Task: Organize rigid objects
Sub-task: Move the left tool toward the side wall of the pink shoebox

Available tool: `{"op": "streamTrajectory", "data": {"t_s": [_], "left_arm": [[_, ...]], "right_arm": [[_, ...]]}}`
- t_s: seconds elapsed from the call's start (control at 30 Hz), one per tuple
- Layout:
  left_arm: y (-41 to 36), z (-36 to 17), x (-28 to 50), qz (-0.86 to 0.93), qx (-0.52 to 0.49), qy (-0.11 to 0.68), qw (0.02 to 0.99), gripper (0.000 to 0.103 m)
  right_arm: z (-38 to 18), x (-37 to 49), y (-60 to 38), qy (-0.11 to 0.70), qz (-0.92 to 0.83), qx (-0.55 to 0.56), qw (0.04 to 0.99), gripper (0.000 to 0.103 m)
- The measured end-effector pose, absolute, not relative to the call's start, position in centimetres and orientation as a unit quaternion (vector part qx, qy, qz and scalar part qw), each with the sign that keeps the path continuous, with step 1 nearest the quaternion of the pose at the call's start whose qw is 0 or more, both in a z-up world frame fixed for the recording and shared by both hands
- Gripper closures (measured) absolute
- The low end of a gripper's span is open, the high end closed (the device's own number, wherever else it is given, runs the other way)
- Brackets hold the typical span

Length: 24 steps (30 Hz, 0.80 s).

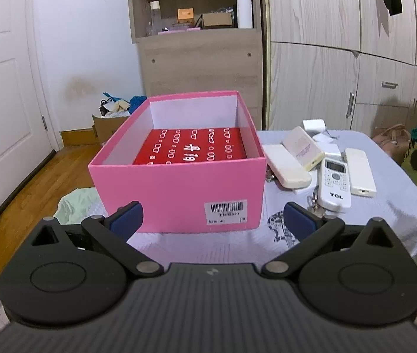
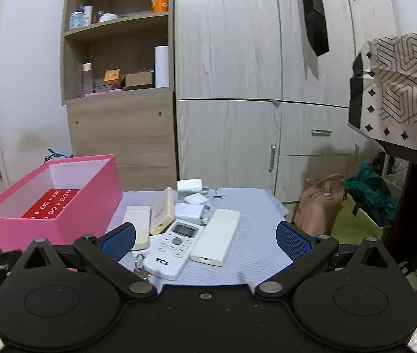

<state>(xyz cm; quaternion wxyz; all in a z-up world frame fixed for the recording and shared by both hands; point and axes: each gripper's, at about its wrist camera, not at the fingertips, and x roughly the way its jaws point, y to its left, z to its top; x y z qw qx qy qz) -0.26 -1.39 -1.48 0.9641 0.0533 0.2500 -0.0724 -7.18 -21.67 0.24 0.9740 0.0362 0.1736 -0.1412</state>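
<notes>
Both the left gripper (image 1: 212, 220) and right gripper (image 2: 205, 236) hover released and empty over the tabletop (image 2: 255, 235), the pink box (image 1: 179, 194) holding 1 red box (image 1: 190, 147), the TCL remote (image 2: 173, 250) lying beside it.

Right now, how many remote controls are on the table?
3, maybe more hidden. The white TCL remote with buttons lies nearest. A plain cream remote lying face down touches its right side. Another cream face-down remote lies left, beside the pink cardboard box.
</notes>
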Motion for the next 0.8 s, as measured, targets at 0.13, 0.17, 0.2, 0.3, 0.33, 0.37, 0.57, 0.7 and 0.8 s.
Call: {"op": "streamTrajectory", "data": {"t_s": [0.13, 0.17, 0.2, 0.3, 0.33, 0.37, 0.57, 0.7, 0.8], "left_arm": [[-1.5, -1.6, -0.3, -0.074, 0.056, 0.256, 0.962, 0.0], [-1.5, -1.7, -0.3, -0.075, 0.058, 0.257, 0.962, 0.0], [-1.5, -1.7, -0.3, -0.075, 0.061, 0.26, 0.961, 0.0], [-1.5, -1.9, 0.2, -0.067, 0.069, 0.273, 0.957, 0.0], [-1.5, -1.9, 0.3, -0.067, 0.07, 0.278, 0.956, 0.0], [-1.5, -2.0, 0.4, -0.068, 0.07, 0.281, 0.955, 0.0], [-1.4, -2.1, 0.5, -0.068, 0.073, 0.286, 0.953, 0.0], [-1.5, -2.2, 0.6, -0.065, 0.077, 0.292, 0.951, 0.0], [-1.5, -2.4, 0.7, -0.063, 0.077, 0.297, 0.95, 0.0]], "right_arm": [[0.1, -7.1, -21.8, 0.177, -0.143, 0.032, 0.973, 0.0], [0.0, -7.1, -21.8, 0.178, -0.143, 0.03, 0.973, 0.0], [0.0, -7.1, -21.7, 0.178, -0.141, 0.029, 0.973, 0.0], [-0.1, -7.2, -21.7, 0.18, -0.131, 0.027, 0.974, 0.0], [-0.2, -7.2, -21.7, 0.182, -0.128, 0.024, 0.974, 0.0], [-0.2, -7.2, -21.6, 0.185, -0.126, 0.021, 0.974, 0.0], [-0.4, -7.0, -21.8, 0.195, -0.117, 0.025, 0.973, 0.0], [-0.5, -6.9, -22.2, 0.213, -0.088, 0.047, 0.972, 0.0], [-0.7, -6.9, -22.0, 0.213, -0.088, 0.047, 0.972, 0.0]]}}
